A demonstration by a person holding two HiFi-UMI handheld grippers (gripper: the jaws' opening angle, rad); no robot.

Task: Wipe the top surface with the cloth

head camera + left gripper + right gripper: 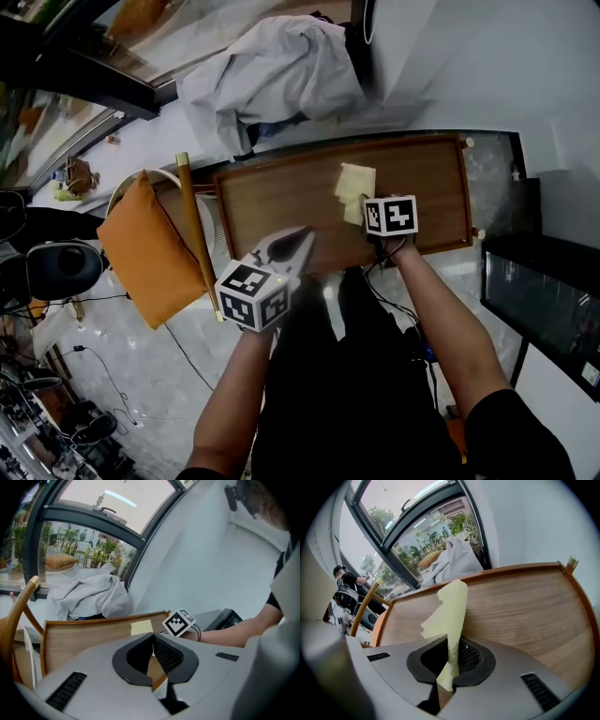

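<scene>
While the cloth (449,611), pale yellow, sits pinched in the right gripper (451,663), whose jaws are clamped on a narrow bunched end, the rest of it spreads over the wooden top (281,202), right of centre & near the front edge. Contact w/ the wood looks likely from the head view, but isn't certain.

Risk 1: the grip is on a thin twist only, so drag across the wood could pull the cloth out of the jaws.
Risk 2: a bunched cloth wipes a thin stripe, so most of the top could stay unwiped.
Risk 3: the top has a raised rim (466,187); cloth or jaw tips could snag there at the end of a stroke.
Risk 4: the left gripper (302,239) hangs over the front edge, jaws together w/ nothing btw them, so it doesn't brace the table; a hard push might shift it.

Count: 1 cloth, 1 top, 2 grippers, 2 marker cubes (right one (390,215), left one (253,292)). Further out: 1 chair (192,225) w/ 1 orange cushion (150,248) at the left end, 1 heap of pale grey fabric (272,80) behind, 2 pale pegs (468,142) at the right-end corners.
</scene>
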